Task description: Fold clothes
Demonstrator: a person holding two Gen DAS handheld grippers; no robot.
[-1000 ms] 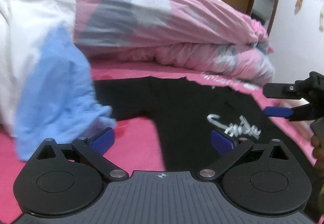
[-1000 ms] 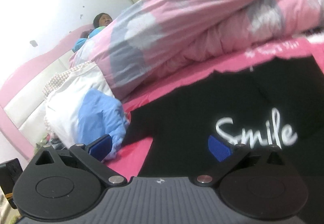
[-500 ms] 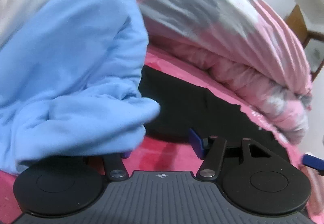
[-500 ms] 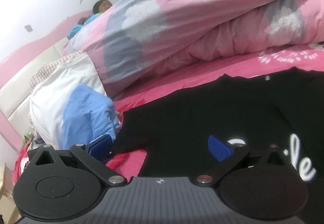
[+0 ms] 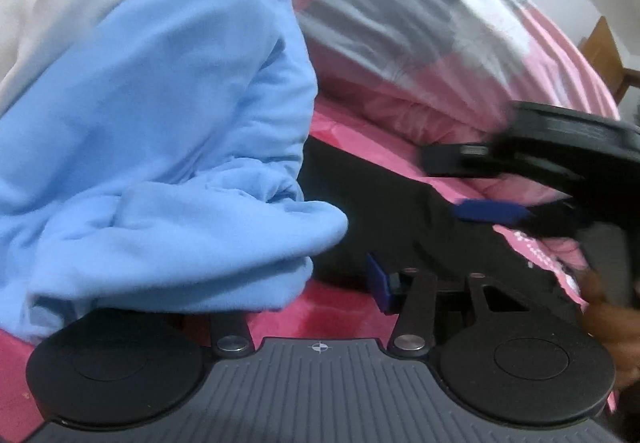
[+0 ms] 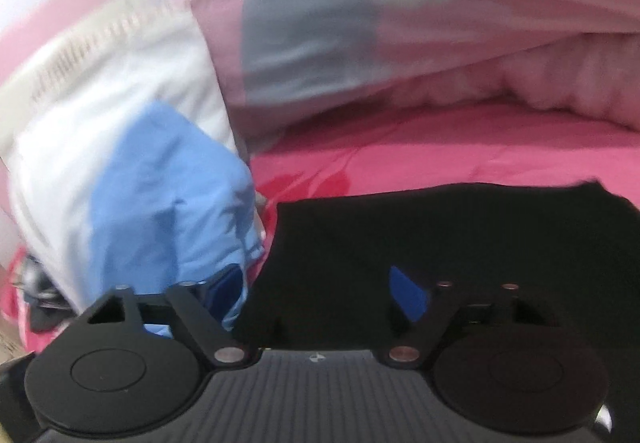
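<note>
The black T-shirt (image 6: pixel 460 243) lies spread on the pink bed sheet (image 6: pixel 440 151), its sleeve end toward the heap of light blue garment (image 5: pixel 168 147) and white cloth (image 6: pixel 120 91) beside the bunched pink and grey duvet (image 5: pixel 420 43). Both grippers hang low over that sleeve end, so a sleeve fold looks like the step in hand, though whether the shirt is being laid out or already part folded cannot be told from here.

To do it well, pinch only the black fabric, right at the sleeve hem, and keep the sheet and the blue garment out of the bite; carry the sleeve flat across the body so the fold line stays straight and no crease is trapped beneath.

The left gripper (image 5: pixel 316 283) has its fingers drawn partway in; the left finger is hidden under the blue garment, which drapes onto it, so I cannot tell whether anything is pinched. The right gripper (image 6: pixel 320 283) is spread wide and holds nothing, its left pad at the edge of the blue garment, its right pad over the black shirt, contact unclear through the blur
</note>
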